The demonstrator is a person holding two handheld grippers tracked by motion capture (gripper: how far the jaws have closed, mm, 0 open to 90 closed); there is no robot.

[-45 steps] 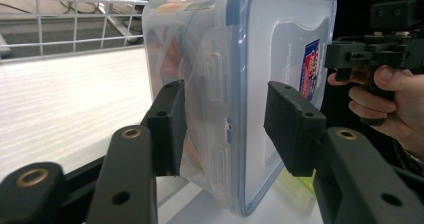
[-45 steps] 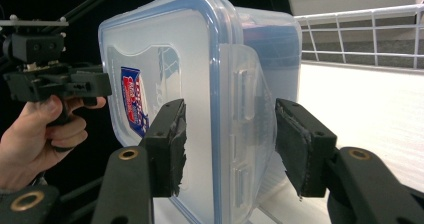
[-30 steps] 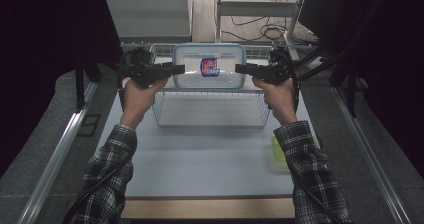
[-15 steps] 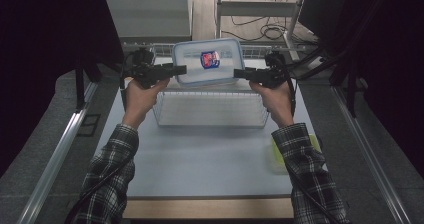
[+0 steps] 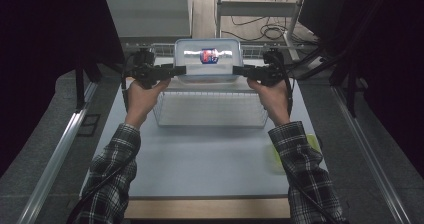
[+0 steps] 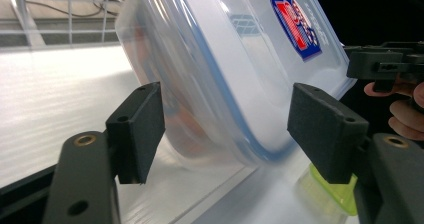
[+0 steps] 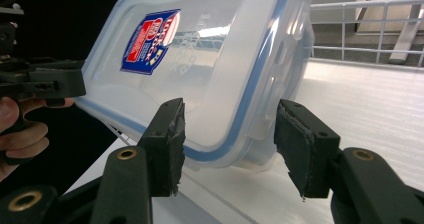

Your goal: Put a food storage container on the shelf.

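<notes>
**Lidded container held between two grippers above the wire basket**

The container [image 5: 207, 59] is a rectangular box of clear, slightly frosted plastic with rounded corners. Its lid carries a blue sealing line around the rim and a red-and-blue label [image 5: 208, 55] near the centre. Something orange shows dimly through the wall in the left gripper view; what it is cannot be told.

In the high view the container sits at the far side of the table [image 5: 200, 169], beyond the wire basket [image 5: 210, 110] and between the two grippers. Its long axis runs across the table, from one gripper to the other. The lid faces up and toward the camera, so the box is tilted rather than level. In both gripper views its near end stands clear of the white table surface.

The left gripper [image 6: 225, 129] has just been opening its jaws. The container's end lies between them, but the pads stand off it on both sides, with a visible gap at each.

The right gripper [image 7: 227, 134] straddles the opposite end. One pad lies against the lid face; the other appears just off the container's base side. Whether it clamps firmly cannot be told from the pictures.

A yellow-green object [image 5: 277, 156] lies at the table's right edge, partly under the right sleeve.
</notes>
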